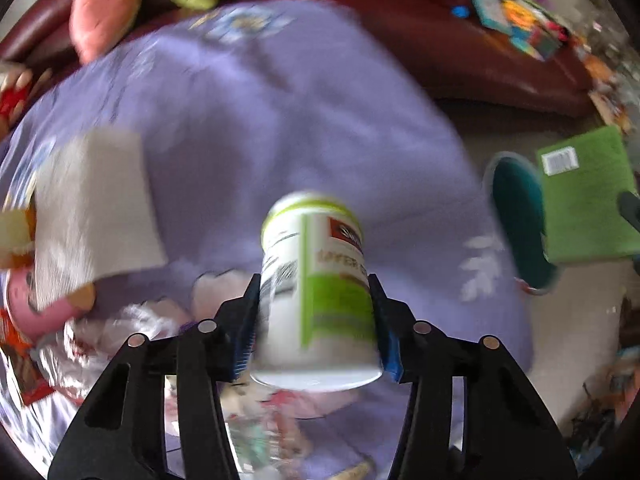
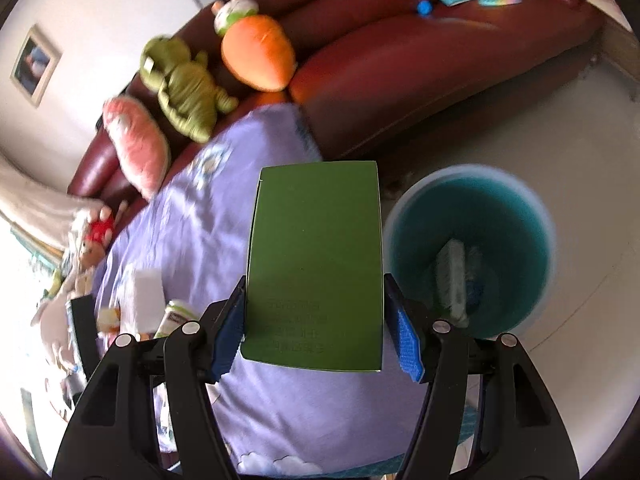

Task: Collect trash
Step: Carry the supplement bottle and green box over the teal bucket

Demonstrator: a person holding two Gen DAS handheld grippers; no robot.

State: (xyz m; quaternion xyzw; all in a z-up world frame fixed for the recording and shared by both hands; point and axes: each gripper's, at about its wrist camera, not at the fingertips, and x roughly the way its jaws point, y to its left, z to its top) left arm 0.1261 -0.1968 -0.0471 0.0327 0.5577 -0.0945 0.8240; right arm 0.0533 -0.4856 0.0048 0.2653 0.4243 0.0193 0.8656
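Your left gripper [image 1: 314, 280] was clamped on a white and green supplement bottle [image 1: 316, 280], both blue pads pressed to its sides, cap end pointing away from you, above the purple cloth [image 1: 248, 120]. On that cloth to the left lay a white paper block [image 1: 96, 208], with crumpled wrappers [image 1: 132, 328] nearer you.

Your right gripper [image 2: 314, 280] gripped a flat green box [image 2: 316, 264] by its two long edges, holding it over the near right part of the purple cloth [image 2: 224, 208]. Just right of the box, on the pale floor [image 2: 540, 128], stood the teal bin [image 2: 472, 216], open, with some items already lying at its bottom; they were too blurred to name.

Beyond the cloth ran a dark red sofa [image 2: 400, 60] carrying a carrot plush [image 2: 256, 56], a green plush [image 2: 184, 88] and a pink cushion [image 2: 136, 140].
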